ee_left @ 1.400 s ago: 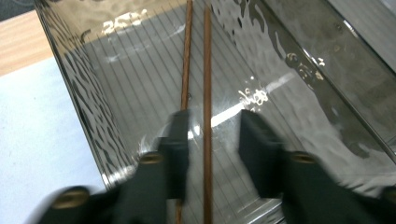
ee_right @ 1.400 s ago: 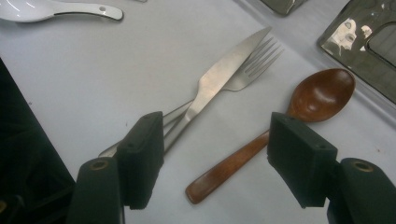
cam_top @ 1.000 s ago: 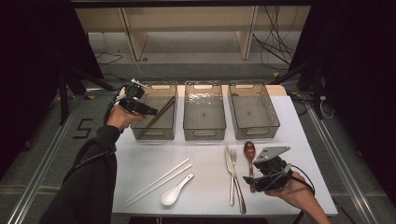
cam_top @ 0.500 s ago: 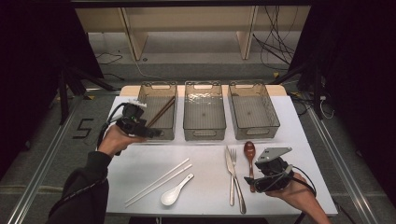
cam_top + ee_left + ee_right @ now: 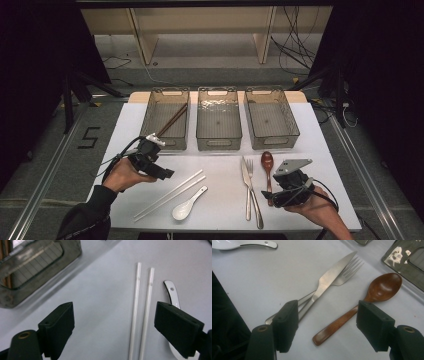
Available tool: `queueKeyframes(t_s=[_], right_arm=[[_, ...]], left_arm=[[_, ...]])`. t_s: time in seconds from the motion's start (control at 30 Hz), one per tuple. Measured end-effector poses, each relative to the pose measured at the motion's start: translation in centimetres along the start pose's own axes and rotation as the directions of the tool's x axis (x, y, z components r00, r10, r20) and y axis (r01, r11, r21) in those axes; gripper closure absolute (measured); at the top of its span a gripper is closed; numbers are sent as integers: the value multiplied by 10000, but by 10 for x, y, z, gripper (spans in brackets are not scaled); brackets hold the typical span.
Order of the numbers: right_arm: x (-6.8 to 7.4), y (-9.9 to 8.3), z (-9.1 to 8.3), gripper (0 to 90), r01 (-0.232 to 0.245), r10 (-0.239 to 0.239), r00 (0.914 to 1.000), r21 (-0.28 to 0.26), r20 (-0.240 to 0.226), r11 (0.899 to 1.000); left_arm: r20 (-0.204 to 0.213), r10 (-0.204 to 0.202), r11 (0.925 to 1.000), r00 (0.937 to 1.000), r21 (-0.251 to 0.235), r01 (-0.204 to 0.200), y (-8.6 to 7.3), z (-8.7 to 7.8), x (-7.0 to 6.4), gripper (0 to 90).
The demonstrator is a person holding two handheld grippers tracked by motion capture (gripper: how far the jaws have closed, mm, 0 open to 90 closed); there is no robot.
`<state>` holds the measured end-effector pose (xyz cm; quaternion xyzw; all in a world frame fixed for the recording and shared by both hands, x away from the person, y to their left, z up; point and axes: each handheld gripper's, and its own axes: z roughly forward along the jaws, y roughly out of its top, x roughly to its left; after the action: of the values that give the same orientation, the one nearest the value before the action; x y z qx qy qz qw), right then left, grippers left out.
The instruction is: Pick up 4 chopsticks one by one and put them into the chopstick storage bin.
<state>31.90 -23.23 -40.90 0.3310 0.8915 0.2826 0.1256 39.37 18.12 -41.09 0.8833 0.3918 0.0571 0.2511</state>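
- We are bringing the left gripper (image 5: 167,173) down from the left bin (image 5: 150,112), where the brown chopsticks (image 5: 172,120) now lie propped on the rim, so that drop-off looks done
- Its jaws are standing wide open and holding nothing; they are now hovering just short of the white chopsticks (image 5: 169,194), which lie side by side on the worktop (image 5: 220,170) beside the white spoon (image 5: 186,209), so we judge these are the next pick
- The right gripper (image 5: 277,194) is waiting where it was a second ago, jaws wide apart and empty, over the handle of the wooden spoon (image 5: 267,166)
- The left gripper view is showing the white chopsticks (image 5: 142,312) between the jaws, nearer the right one, with the white spoon (image 5: 172,293) partly behind it
- The right gripper view is showing the wooden spoon (image 5: 359,307) lying between the jaws, and the knife (image 5: 327,282) crossing over the fork (image 5: 347,273), which from above look merely side by side
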Motion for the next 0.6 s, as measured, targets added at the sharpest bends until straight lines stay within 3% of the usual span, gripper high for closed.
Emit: queueKeyframes(t_s=[0.3,0.5,0.6], right_arm=[[0,0,1,352,-8,8,10000,57,-6,10000],[1,-1,1,352,31,-30,10000,95,-18,10000],[1,-1,1,352,-31,31,10000,106,-3,9999]], left_arm=[[7,611,9946,9981,840,-610,-16,15,-16,197],[-227,850,9877,9961,1335,-813,-27,19,-17,255],[-131,930,9844,9956,1511,-900,-32,20,-17,276]])
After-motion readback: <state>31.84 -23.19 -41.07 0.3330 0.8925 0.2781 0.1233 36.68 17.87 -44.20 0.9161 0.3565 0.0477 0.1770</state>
